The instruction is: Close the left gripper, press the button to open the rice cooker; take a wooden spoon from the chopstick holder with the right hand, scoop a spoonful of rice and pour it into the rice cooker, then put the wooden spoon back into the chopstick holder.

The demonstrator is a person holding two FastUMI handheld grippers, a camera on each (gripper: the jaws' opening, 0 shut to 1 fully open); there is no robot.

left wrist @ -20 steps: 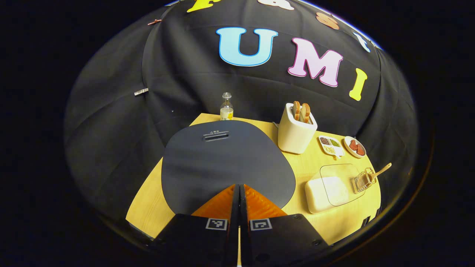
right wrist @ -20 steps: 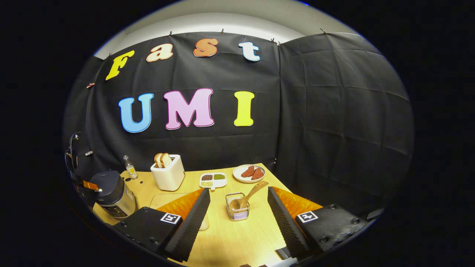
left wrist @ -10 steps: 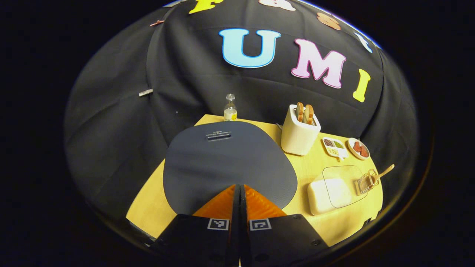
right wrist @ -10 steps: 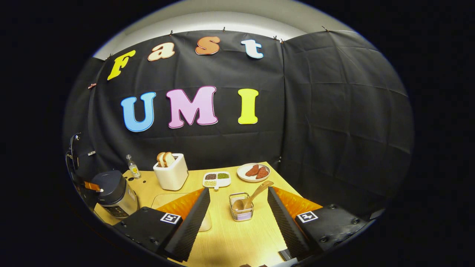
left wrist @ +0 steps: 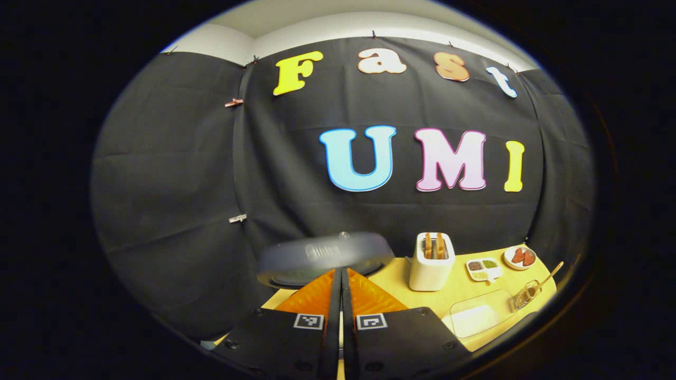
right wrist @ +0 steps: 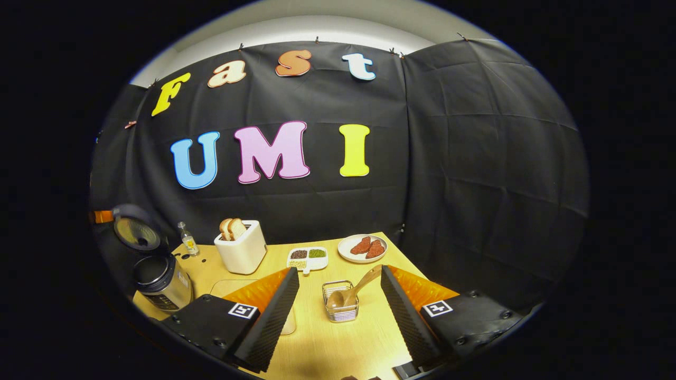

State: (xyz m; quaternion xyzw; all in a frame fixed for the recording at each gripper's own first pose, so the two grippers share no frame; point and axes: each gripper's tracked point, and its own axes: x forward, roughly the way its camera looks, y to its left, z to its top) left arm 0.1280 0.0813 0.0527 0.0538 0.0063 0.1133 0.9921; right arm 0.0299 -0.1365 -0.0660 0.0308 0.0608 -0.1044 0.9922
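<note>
The rice cooker (right wrist: 161, 279) stands at the table's (right wrist: 338, 348) left end with its lid (right wrist: 136, 232) swung up. The right gripper (right wrist: 339, 295) hangs spread wide around the chopstick holder (right wrist: 340, 309) holding the wooden spoon (right wrist: 355, 293), touching neither. The left gripper (left wrist: 341, 279) has its fingers pressed together on nothing, just before the blurred lid.

Table (right wrist: 338, 343): pale wood-grain, smooth, slight sheen. Rice cooker (right wrist: 161, 282) left of the right tool (right wrist: 338, 303): brushed metal body, matt dark lid (right wrist: 134, 232). Chopstick holder (right wrist: 340, 306) between its fingers: shiny wire metal. Wooden spoon (right wrist: 356, 290): smooth bare wood. Toaster (right wrist: 241, 248): glossy white plastic. Booth wall (right wrist: 475, 158): matt creased cloth.
</note>
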